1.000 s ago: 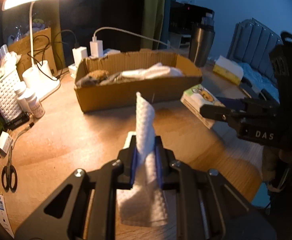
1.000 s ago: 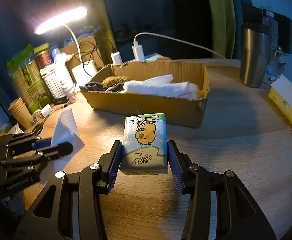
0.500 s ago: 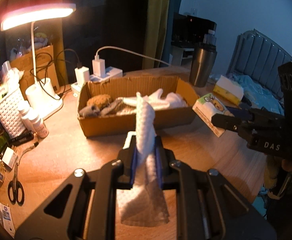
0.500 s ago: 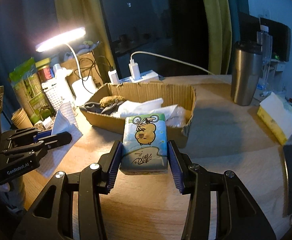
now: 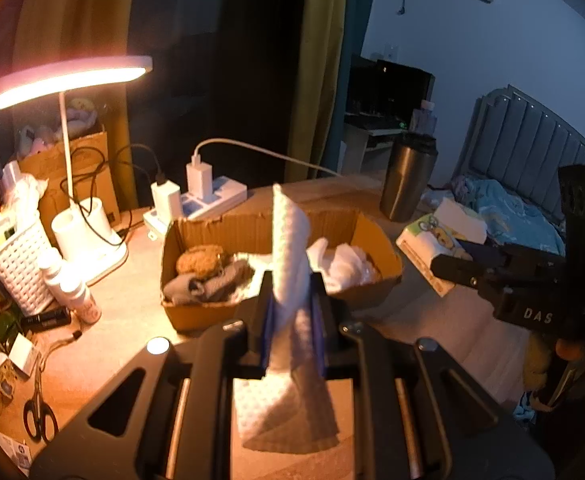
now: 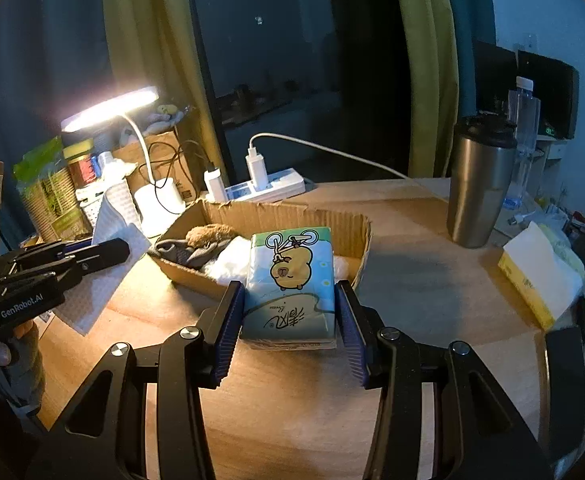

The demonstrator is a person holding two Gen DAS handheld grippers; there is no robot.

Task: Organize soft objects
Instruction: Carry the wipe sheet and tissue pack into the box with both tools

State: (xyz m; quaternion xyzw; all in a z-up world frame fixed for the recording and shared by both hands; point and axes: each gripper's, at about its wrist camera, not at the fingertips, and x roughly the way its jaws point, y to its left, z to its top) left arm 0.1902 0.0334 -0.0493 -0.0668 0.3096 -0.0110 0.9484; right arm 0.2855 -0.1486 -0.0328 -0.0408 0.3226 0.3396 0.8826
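Cardboard box [image 5: 228,312]: my drop spot for both soft items.
Left gripper [image 5: 292,320]: clenched on white cloth [image 5: 288,256], so it hangs clear.
Right gripper [image 6: 290,320]: clamps 1 tissue pack [image 6: 290,280] by its sides.

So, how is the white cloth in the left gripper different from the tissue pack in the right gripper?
The white cloth is thin, plain and limp, and it hangs below the left gripper. The tissue pack is a thick block with a cartoon animal print and keeps its shape. The cloth is pinched between nearly closed jaws; the pack holds the right gripper wider. Both are held near the cardboard box.
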